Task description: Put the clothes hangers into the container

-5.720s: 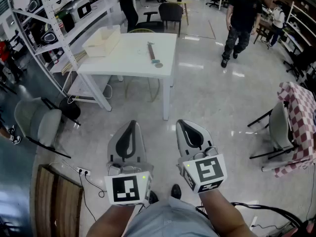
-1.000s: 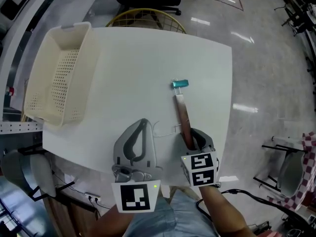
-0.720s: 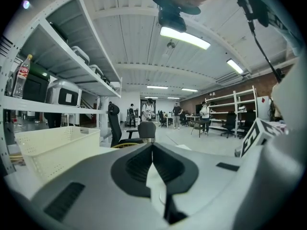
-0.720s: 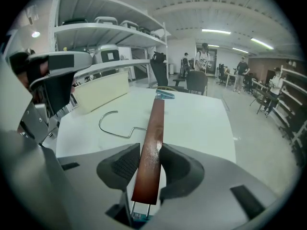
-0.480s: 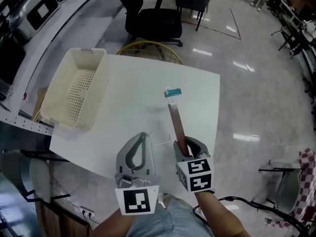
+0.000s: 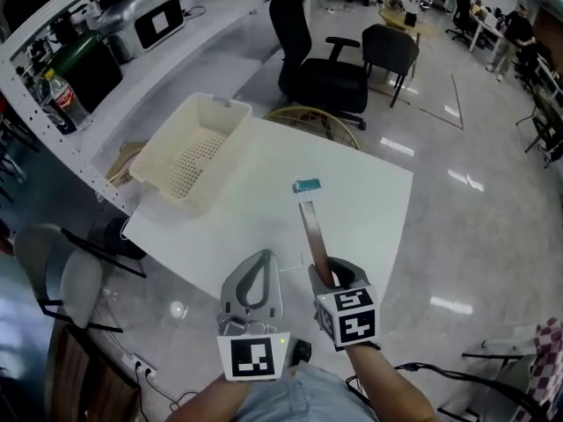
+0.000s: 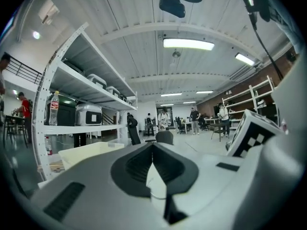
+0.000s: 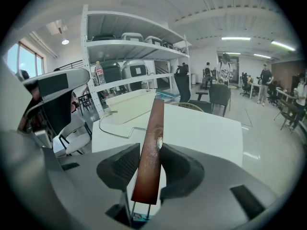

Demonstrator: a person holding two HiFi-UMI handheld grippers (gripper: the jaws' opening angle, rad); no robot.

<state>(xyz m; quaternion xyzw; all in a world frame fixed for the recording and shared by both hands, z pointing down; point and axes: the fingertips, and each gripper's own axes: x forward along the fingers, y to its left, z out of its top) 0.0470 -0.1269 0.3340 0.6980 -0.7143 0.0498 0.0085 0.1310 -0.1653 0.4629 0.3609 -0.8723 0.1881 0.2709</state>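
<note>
The white worktop (image 6: 352, 209) fills the middle of the head view. The cream container (image 6: 195, 152) sits empty at its upper-left corner. The wooden hanger (image 6: 312, 231) slants above the worktop, right of centre, well apart from the container. The right gripper (image 6: 331, 271) has its fingers (image 8: 177, 169) clamped on the hanger's bar. The left gripper (image 6: 262, 255) at lower centre is empty, fingers (image 7: 134, 164) closed together. A teal clip (image 6: 307, 184) tips the hanger's far end.
</note>
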